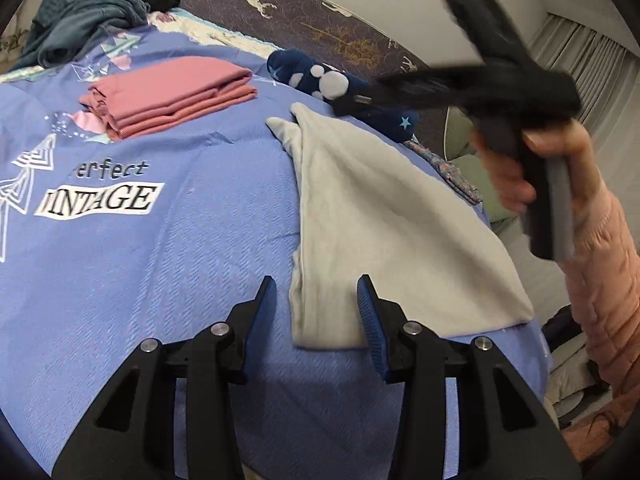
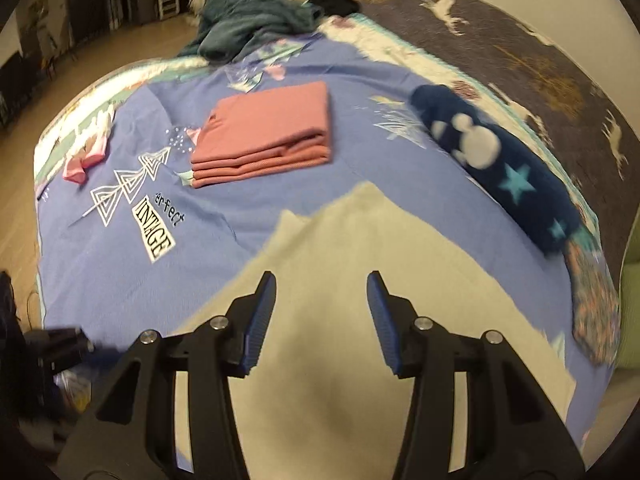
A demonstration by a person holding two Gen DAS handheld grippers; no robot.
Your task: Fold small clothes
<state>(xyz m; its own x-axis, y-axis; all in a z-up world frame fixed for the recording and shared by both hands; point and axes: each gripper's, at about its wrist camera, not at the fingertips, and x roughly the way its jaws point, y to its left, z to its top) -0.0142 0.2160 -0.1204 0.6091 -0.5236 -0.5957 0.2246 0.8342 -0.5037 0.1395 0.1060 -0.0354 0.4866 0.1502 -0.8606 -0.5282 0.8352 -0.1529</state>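
Tongs status: my left tongs (image 1: 318, 300) stand partly open and hold nothing; they straddle the near left corner of the pale grey garment (image 1: 384, 216). My right tongs (image 2: 322, 300) are likewise partly open and empty, poised over the garment's near middle. The garment lies flat on the blue bedspread (image 1: 160, 280), its long axis running away from me to a tapered far end. In my judgement the left tongs are the nearer to an edge for gripping.

Even indoor light, soft shadows. My right gripper (image 1: 356, 100) smears with motion blur; right view softly blurred. Fisheye bends edges, dark corners.
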